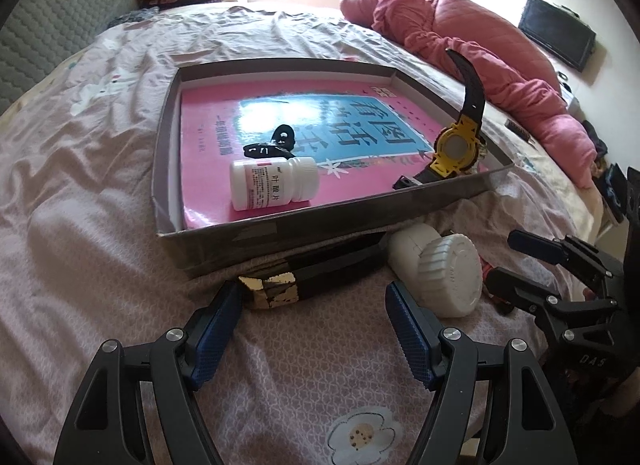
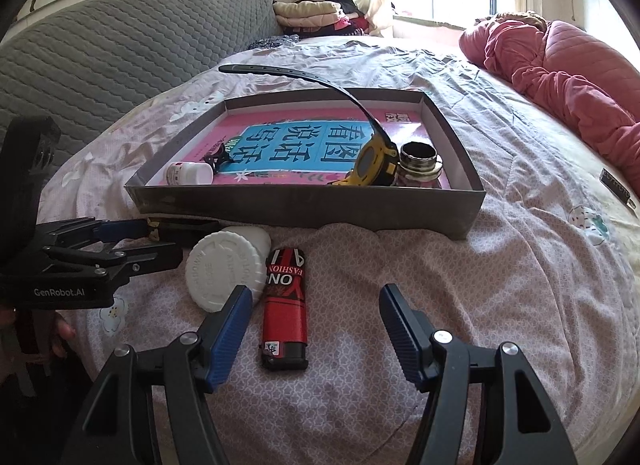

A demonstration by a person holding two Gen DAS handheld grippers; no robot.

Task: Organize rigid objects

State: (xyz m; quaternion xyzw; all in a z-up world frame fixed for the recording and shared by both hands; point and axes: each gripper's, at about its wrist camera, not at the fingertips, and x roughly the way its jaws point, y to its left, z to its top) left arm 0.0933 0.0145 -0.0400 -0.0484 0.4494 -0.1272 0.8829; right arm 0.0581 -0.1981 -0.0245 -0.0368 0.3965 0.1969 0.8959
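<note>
Plainly, the left gripper (image 1: 314, 303) hangs spread and empty over the bed (image 1: 100, 233), its pads bracketing the gold-tipped end of a black case (image 1: 280, 289) that lies tucked against the front wall of the grey tray (image 1: 320, 221). From that gripper the case sits at twelve o'clock and the big white jar (image 1: 440, 273) at one to two o'clock, touching or nearly touching the right pad. I judge the risk there to be a nudge: closing could catch the jar, which lies on its side and would likely roll on the soft sheet, or jam the case under the tray wall.

Inside the tray, a small pill bottle (image 1: 274, 183) lies on a pink book (image 1: 224, 125), with a dark clip (image 1: 272, 145) behind it, a yellow watch (image 2: 374, 163) leaning at the right and a metal-capped jar (image 2: 418, 165) beside it. The watch strap arcs high above the rim, so anything carried in from the right could snag it.

The right gripper (image 2: 316, 303), also spread and holding nothing, has the red lighter (image 2: 286, 305) at eleven o'clock, near its left pad, with the white jar at ten. Open sheet lies at one to three o'clock; the left side is crowded, and the two grippers could clash.
</note>
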